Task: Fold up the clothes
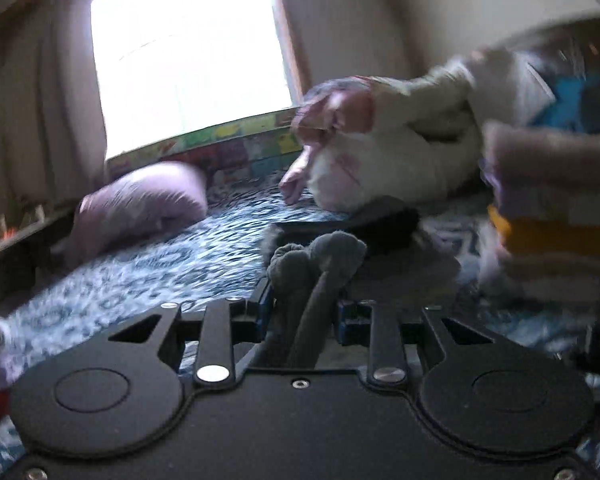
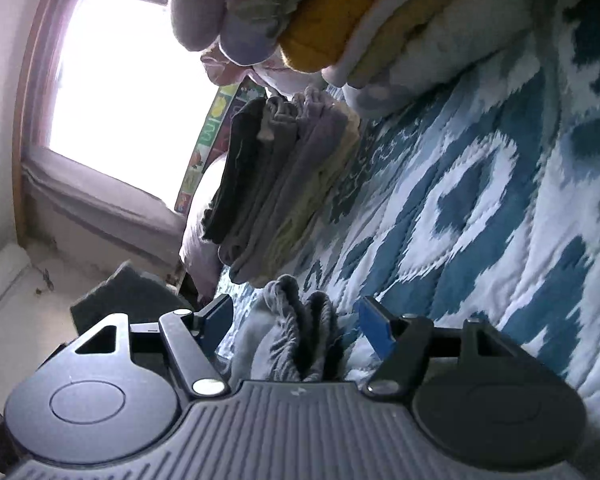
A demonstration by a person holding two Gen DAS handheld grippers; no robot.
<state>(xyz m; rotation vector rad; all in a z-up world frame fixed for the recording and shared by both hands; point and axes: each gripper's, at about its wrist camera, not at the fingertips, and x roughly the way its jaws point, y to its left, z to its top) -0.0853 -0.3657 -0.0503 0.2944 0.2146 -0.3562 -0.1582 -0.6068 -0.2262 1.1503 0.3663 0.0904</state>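
Left gripper (image 1: 305,312): jaws drawn in on a bunched grey garment (image 1: 316,264); the cloth rises between the blue pads and bulges above them.
Right gripper (image 2: 296,320): jaws stand apart; a gathered grey cloth (image 2: 296,332) lies between the blue pads, and whether the pads press on it cannot be told from this view.
Work surface: bed with a blue-and-white patterned quilt (image 2: 480,200).
Near stack: folded items in black, grey, mauve and pale yellow (image 2: 284,184), piled on the quilt ahead of the right gripper.
Far stack: folded items in pink-grey, lilac, mustard and white (image 2: 340,20), piled beyond the near stack; seen at the right edge of the left wrist view.
Unfolded pile: white and pink clothing (image 1: 380,152), heaped on the bed behind the grey garment; blurred.
Pillow: lilac (image 1: 140,204), on the bed at the left, below the bright window (image 1: 188,52).
Image quality: left wrist view smeared.
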